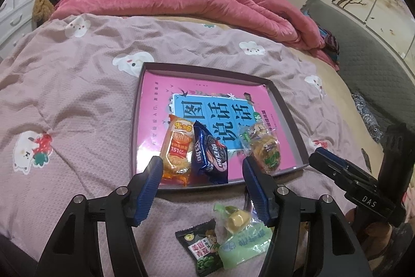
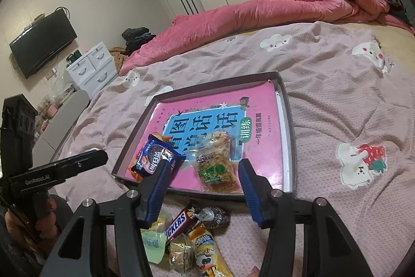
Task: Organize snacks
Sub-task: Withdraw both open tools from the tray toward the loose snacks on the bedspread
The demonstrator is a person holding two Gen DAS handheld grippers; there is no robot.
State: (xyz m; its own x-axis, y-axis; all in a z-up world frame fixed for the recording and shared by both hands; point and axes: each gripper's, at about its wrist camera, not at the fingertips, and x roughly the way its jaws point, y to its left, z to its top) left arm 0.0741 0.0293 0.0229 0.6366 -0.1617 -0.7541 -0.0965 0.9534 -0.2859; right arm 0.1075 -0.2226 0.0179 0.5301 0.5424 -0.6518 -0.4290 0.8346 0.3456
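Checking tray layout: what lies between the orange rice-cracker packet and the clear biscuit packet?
The dark blue Oreo packet, overlapping the orange packet; the clear one lies apart. Left wrist view.

Each gripper, left (image 1: 202,173) and right (image 2: 203,174), has black forked arms with silver round screws and ribbed blue fingers (image 1: 149,189), white "DAS" and "GenRobot.AI" lettering on the bodies, and bare skin at the handle.

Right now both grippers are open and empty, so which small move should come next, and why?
Probably lower the right gripper onto the Snickers bar. It lies on the bedspread just under the open fingers, outside the tray, which already holds three snacks. The left gripper is also open, over other loose snacks.
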